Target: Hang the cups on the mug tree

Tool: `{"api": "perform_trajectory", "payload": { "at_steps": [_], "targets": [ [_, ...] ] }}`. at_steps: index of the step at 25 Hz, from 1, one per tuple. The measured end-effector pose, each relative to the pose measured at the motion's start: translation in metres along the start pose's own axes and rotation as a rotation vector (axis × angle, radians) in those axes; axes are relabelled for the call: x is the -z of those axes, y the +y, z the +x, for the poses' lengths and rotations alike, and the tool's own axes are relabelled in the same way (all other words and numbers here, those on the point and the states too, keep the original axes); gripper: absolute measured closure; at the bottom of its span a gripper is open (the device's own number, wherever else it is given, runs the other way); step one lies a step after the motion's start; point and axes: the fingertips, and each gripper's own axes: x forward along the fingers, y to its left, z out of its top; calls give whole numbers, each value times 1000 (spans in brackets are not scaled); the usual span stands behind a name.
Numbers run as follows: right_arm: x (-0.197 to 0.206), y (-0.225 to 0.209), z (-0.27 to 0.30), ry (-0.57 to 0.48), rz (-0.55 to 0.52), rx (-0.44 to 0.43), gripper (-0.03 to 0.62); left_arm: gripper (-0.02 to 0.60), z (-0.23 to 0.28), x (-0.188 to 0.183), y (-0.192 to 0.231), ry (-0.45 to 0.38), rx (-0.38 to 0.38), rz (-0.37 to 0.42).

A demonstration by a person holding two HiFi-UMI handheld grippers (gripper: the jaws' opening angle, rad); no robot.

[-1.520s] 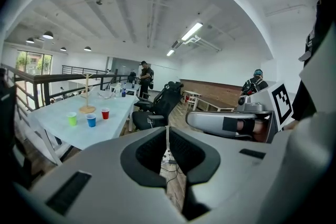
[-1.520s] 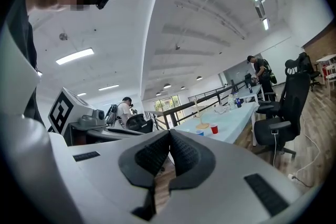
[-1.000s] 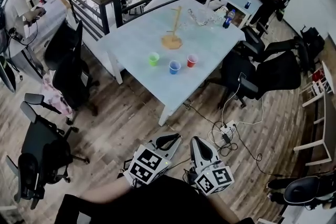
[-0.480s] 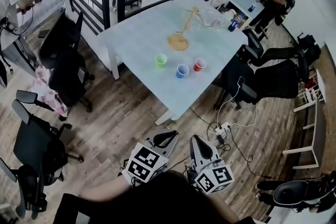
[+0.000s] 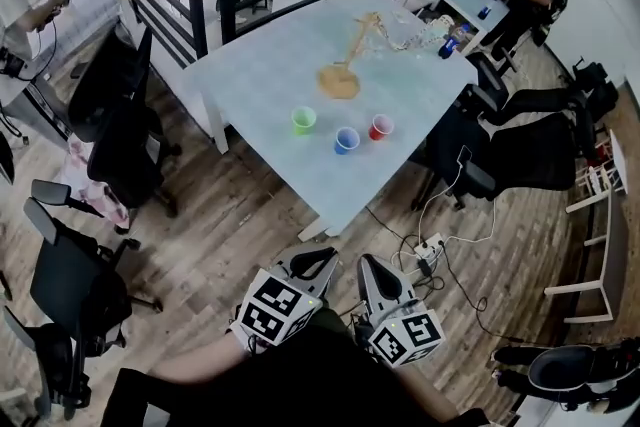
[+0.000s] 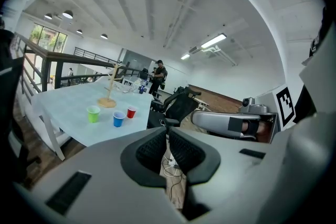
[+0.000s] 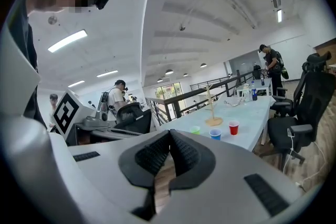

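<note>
Left gripper (image 6: 167,132) and right gripper (image 7: 169,135) sit closed, empty (plain in their own views); the head view shows both well apart from the cups (image 5: 346,140) and mug tree (image 5: 338,82).

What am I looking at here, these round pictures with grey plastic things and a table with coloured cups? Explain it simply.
A person holds a two-jaw gripper in each hand. The head view comes from a camera on the person's head, looking down; the left gripper and right gripper, with marker cubes, show at its bottom. The other two views come from cameras riding on each gripper. Both grippers are shut and hold nothing. Ahead, on the pale table, a green cup, a blue cup and a red cup stand in a row near a wooden mug tree.
</note>
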Motion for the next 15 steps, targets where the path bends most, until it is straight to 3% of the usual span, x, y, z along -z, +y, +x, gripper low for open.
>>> {"api": "perform_trajectory", "payload": {
  "at_steps": [6, 15],
  "targets": [
    [-27, -40, 18, -30, 2, -65, 572, 554, 35, -33, 6, -14, -76, 53],
    [-51, -114, 29, -46, 22, -115, 572, 554, 106, -59, 3, -4, -124, 58]
  ]
}}
